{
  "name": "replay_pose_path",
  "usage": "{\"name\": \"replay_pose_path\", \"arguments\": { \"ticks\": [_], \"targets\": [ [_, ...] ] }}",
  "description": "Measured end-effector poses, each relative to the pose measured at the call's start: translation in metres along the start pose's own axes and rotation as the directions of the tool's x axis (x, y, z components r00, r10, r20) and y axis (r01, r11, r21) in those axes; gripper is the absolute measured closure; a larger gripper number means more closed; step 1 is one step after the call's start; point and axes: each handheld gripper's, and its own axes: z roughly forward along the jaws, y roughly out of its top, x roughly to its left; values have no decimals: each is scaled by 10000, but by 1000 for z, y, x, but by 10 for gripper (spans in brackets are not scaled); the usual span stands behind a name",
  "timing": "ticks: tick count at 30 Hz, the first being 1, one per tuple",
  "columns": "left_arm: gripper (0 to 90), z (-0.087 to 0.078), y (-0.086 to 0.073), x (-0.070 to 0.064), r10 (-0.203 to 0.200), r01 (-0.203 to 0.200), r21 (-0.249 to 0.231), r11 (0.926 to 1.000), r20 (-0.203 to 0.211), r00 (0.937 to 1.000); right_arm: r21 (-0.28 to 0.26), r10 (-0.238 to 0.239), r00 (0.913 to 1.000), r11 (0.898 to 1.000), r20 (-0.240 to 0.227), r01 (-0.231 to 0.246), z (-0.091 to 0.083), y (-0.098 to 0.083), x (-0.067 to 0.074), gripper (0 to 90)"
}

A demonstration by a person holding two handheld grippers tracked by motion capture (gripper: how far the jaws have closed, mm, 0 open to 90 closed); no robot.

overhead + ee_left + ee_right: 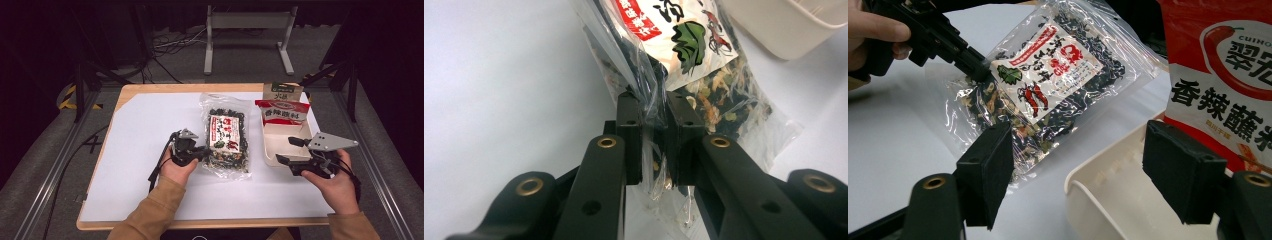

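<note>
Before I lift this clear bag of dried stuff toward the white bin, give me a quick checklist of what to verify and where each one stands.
1. Left gripper shut on the clear bag: ok, the pads pinch the film at the bag's edge.
2. Grip deep enough: cannot tell; only thin film sits between the jaws, so it may slip.
3. Right gripper free: ok, jaws open, nothing between them.
4. Room in the white bin: ok, its near half looks empty; the red packet and brown packet stand at the far end.
5. Path to the bin: not ok, the right gripper hovers over the bin's near part.
6. Bag sealed: cannot tell.
</note>
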Motion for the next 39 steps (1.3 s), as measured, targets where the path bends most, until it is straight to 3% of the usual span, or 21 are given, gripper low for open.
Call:
{"name": "replay_pose_path", "arguments": {
  "ticks": [12,16,24,32,39],
  "targets": [
    [809,-40,-2,0,219,-233,-636,9977,-213,9995,-46,-25,9994,10000,-347,24,13,4,3,327],
    [812,-54,-2,-2,263,-279,-901,9955,-188,9995,-41,129,9982,9999,-586,-132,20,3,6,384],
    [815,-79,-3,-11,493,-488,-1395,9890,3,9988,65,543,9931,9985,-1037,-540,36,3,11,388],
    [814,-102,-7,-20,811,-749,-1894,9790,251,9964,102,1021,9790,9947,-1762,-1019,54,8,20,368],
    [815,-106,-11,-19,928,-839,-1981,9766,360,9950,301,1783,9566,9839,-2303,-1761,72,8,26,368]
  ]
}}
